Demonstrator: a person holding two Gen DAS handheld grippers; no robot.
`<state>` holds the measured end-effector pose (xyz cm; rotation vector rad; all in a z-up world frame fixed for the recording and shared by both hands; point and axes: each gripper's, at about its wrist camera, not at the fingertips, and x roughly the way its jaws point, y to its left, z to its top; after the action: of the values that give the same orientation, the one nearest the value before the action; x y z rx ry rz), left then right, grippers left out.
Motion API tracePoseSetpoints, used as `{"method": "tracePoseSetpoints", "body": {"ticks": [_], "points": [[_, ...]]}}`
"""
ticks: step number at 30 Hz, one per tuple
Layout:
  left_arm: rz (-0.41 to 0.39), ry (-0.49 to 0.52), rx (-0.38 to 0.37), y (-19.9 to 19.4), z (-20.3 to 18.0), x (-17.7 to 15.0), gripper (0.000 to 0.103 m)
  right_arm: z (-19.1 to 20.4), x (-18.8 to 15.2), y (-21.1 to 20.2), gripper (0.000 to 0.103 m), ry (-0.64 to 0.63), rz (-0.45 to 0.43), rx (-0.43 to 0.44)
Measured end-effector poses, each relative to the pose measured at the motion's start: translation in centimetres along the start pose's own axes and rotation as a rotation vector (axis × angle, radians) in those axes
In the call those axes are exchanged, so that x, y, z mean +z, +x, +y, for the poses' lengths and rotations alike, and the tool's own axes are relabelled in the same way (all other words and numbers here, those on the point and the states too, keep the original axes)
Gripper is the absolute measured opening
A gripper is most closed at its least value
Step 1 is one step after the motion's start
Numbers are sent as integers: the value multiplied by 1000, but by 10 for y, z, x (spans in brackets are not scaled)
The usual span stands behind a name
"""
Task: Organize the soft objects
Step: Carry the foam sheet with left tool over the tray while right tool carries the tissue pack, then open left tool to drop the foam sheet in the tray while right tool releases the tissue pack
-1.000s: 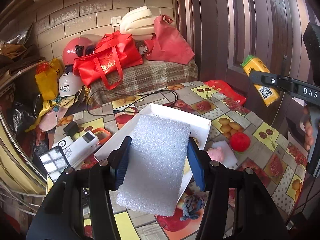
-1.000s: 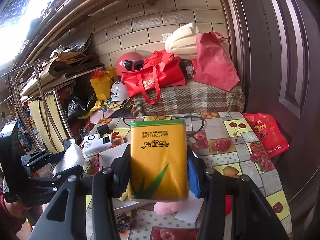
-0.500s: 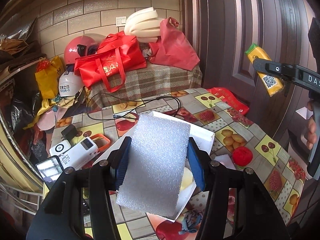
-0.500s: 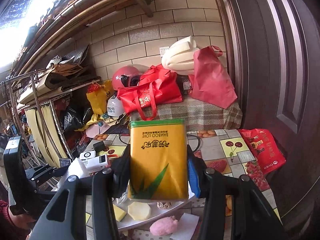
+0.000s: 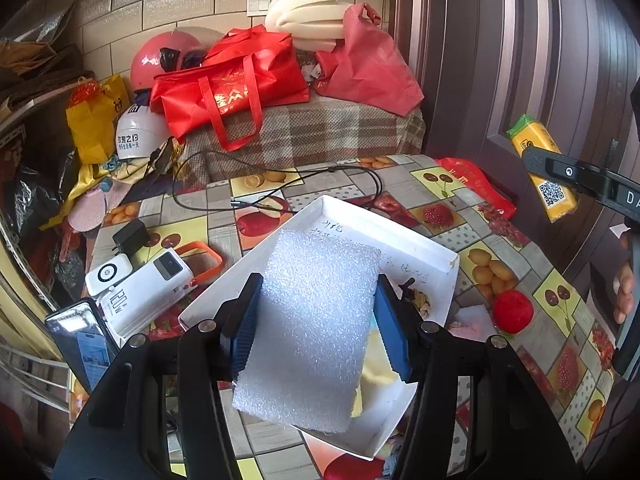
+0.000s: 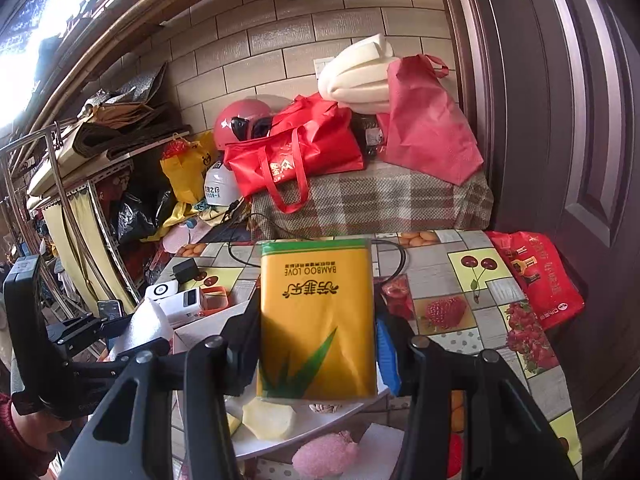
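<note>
Plainly, the left gripper (image 5: pixel 316 328) is clamped on a white foam sheet (image 5: pixel 312 332), blue pads pressing its two long edges — the sheet hangs above the white tray (image 5: pixel 400 240) on the fruit-patterned table (image 5: pixel 500 264). Likewise the right gripper (image 6: pixel 316 340) pinches a yellow tissue pack (image 6: pixel 316 320) held upright over the same tray — both jaws spread only as wide as their loads.

Daylight is pouring in from the upper left, blowing out that corner. Fisheye distortion is bending the edges; focus is staying sharp.
</note>
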<state>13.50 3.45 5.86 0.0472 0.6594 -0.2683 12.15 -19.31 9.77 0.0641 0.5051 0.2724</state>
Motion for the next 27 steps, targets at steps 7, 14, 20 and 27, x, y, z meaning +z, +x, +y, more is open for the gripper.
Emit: {"method": "tracePoseSetpoints", "body": {"ticks": [7, 14, 20, 27], "points": [[86, -91, -11, 45, 18, -7, 54, -14, -30, 61, 49, 67, 147, 22], [110, -132, -36, 74, 19, -12, 54, -35, -51, 107, 50, 217, 216, 45], [122, -174, -26, 91, 24, -15, 54, -33, -60, 131, 53, 216, 250, 51], [67, -169, 16, 90, 26, -14, 103, -30, -59, 125, 103, 214, 185, 60]]}}
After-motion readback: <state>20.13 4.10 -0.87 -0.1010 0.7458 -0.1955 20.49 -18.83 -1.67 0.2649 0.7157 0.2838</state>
